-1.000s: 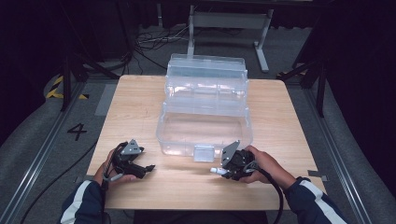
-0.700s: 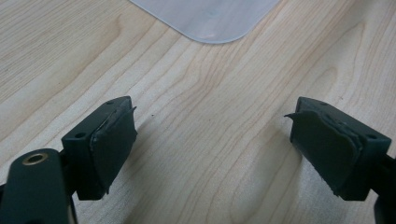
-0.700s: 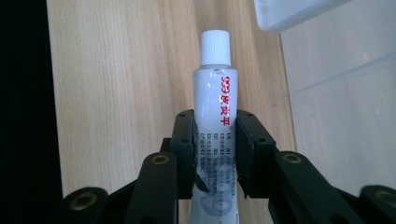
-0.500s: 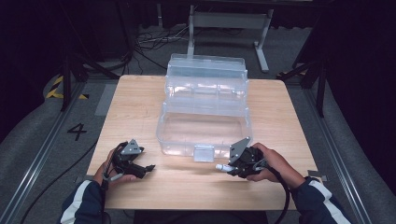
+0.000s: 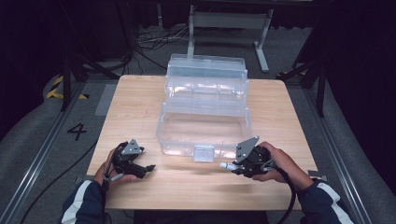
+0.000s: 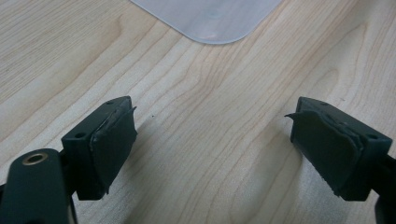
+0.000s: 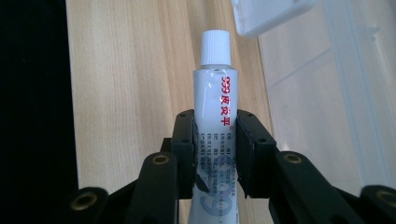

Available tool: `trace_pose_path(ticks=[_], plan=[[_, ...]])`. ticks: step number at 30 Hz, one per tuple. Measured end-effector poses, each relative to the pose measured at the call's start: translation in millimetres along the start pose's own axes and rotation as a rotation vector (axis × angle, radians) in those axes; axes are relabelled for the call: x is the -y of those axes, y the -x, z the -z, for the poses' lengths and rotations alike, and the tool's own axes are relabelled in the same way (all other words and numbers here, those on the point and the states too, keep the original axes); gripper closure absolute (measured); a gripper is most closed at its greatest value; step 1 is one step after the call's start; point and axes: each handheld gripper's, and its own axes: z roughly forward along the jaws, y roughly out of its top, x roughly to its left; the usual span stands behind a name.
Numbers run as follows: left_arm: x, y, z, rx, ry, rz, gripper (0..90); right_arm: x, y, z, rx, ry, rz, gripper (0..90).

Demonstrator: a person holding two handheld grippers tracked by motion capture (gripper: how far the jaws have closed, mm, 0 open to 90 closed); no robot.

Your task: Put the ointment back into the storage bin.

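The right gripper (image 7: 215,154) clamps a smooth white tube (image 7: 215,107) — ribbed screw cap, red print — just above the pale wood-grain table (image 5: 140,107), beside the clear plastic box (image 5: 205,126). The left gripper (image 6: 212,140) rests nearby with matte black pads wide apart, nothing between them.

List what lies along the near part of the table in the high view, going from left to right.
left gripper, jaws open and empty → latch tab on the front of the clear plastic box → white tube, cap pointing left → right gripper shut on that tube
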Motion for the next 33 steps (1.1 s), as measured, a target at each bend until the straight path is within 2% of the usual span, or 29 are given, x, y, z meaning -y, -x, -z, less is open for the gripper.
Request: trace_pose_path(ticks=[5, 10, 13, 15, 21, 28, 33], plan=[[-0.5, -0.7, -0.6, 0.005, -0.001, -0.001, 14.1, -1.8, 0.6, 8.9, 0.008, 0.018, 0.001, 71.2], [-0.5, -0.6, -0.4, 0.002, -0.002, -0.001, 14.2, -4.2, 2.2, 19.0, 0.037, 0.03, -0.009, 71.2], [-0.5, -0.6, -0.4, 0.002, -0.002, -0.002, 14.2, -5.8, 0.6, 23.9, 0.034, 0.034, -0.001, 71.2], [-0.5, -0.5, -0.3, 0.001, -0.003, -0.002, 14.2, -12.0, 0.9, 34.7, 0.047, 0.034, 0.016, 71.2], [-0.5, -0.5, -0.4, 0.002, -0.002, -0.001, 14.2, -24.3, 3.8, 51.3, 0.082, 0.026, 0.036, 71.2], [-0.5, -0.4, -0.3, 0.001, -0.003, -0.001, 14.2, -42.7, 18.4, 73.9, 0.135, 0.041, 0.036, 71.2], [-0.6, -0.5, -0.3, 0.002, -0.003, -0.002, 14.2, -54.8, 33.9, 78.4, 0.153, 0.036, 0.034, 71.3]])
